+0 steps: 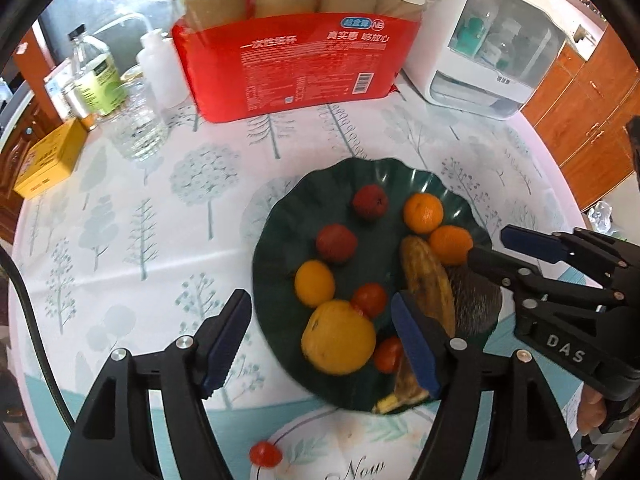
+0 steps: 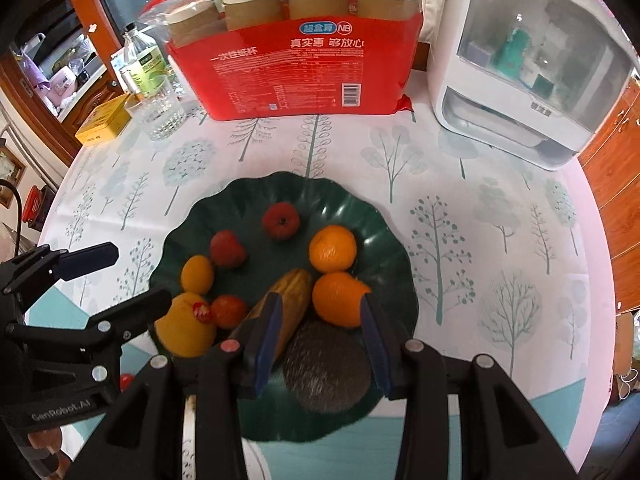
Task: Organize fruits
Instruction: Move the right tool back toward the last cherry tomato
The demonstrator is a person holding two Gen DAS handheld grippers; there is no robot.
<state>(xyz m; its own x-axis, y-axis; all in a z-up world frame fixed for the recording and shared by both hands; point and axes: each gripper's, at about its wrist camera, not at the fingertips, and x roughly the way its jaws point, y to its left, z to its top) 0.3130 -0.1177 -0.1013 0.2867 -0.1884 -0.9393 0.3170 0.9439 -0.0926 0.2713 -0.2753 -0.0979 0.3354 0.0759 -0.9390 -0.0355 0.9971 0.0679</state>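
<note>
A dark green wavy plate [image 1: 280,216] [image 2: 384,216] holds several fruits: two oranges [image 1: 423,213] [image 2: 333,249], two red fruits [image 1: 370,201] [image 2: 281,220], a small yellow fruit [image 1: 314,283] [image 2: 197,274], a big yellow fruit [image 1: 338,337] [image 2: 185,326], small tomatoes [image 1: 369,299] [image 2: 229,310], a browned banana [image 1: 428,280] [image 2: 294,300] and a brown kiwi [image 1: 474,300] [image 2: 326,366]. One tomato [image 1: 265,454] lies on the table off the plate. My left gripper [image 1: 320,340] is open over the plate's near left part. My right gripper [image 2: 320,336] is open above the kiwi.
A red pack of paper cups [image 1: 296,60] [image 2: 292,64] stands at the back. A white appliance [image 1: 488,36] [image 2: 532,64] is back right. A glass [image 1: 138,128] [image 2: 162,114], bottles [image 1: 98,76] and a yellow box [image 1: 50,160] [image 2: 102,122] are back left.
</note>
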